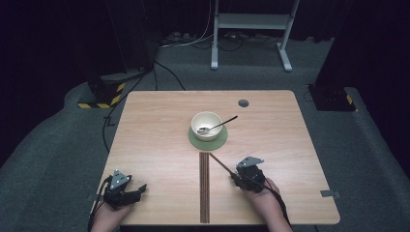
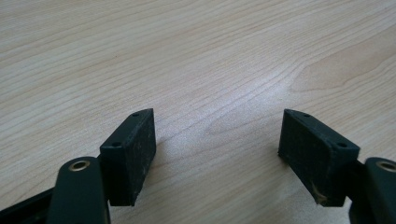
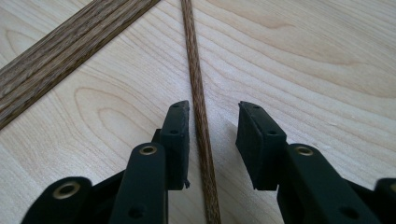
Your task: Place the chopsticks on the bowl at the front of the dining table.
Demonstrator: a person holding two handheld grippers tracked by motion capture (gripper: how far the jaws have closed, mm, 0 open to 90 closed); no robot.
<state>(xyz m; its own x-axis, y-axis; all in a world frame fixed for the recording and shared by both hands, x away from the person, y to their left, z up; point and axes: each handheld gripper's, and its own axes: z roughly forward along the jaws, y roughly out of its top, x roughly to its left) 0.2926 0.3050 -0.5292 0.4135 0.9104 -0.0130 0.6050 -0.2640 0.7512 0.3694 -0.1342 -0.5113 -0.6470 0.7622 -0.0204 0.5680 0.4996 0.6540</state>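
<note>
1. Your right gripper is partly open, its jaws straddling a thin brown stick lying on the desk, not clamped.
2. Your left gripper gapes wide, empty, over bare desk.
3. No readable writing; the stick's near end is cut off.

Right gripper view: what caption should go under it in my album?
Open right gripper straddling a thin wooden stick on the table.

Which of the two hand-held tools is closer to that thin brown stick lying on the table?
The right tool. The stick lies between its open jaws, not yet clamped. The left tool sits open near the table's front left corner, far off across the dark wooden strip.
</note>
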